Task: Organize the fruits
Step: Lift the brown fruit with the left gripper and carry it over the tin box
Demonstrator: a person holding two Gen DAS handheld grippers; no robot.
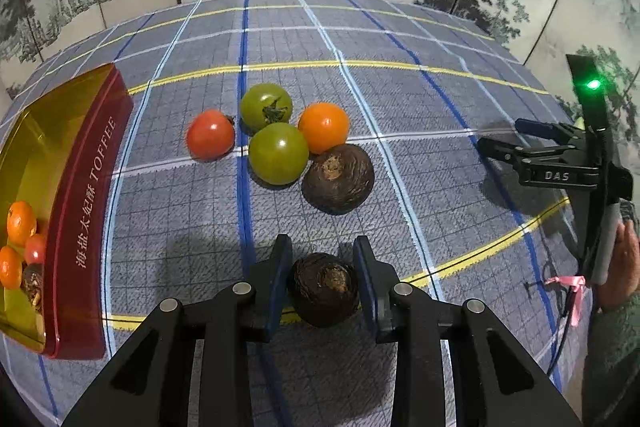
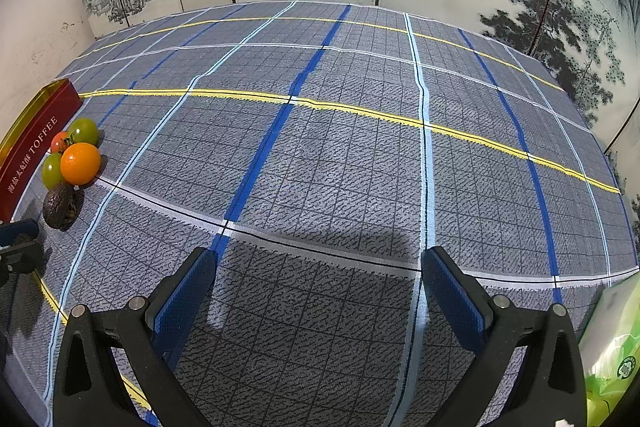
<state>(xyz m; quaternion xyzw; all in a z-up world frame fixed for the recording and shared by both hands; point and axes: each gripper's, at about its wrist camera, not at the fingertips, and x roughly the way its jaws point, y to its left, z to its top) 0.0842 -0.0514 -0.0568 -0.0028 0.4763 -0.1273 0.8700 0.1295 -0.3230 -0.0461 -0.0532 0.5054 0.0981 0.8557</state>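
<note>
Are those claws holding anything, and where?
The left gripper squeezes a dark brown fruit by its two sides. The right gripper is open, holding nothing.

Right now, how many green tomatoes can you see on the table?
2. One green tomato with a stem sits at the back of the pile; a smooth green tomato touches its front. None shows in the tin, though fruit there overlaps.

Four tomatoes [image 1: 278, 153], two chestnuts [image 1: 325, 289].
</note>
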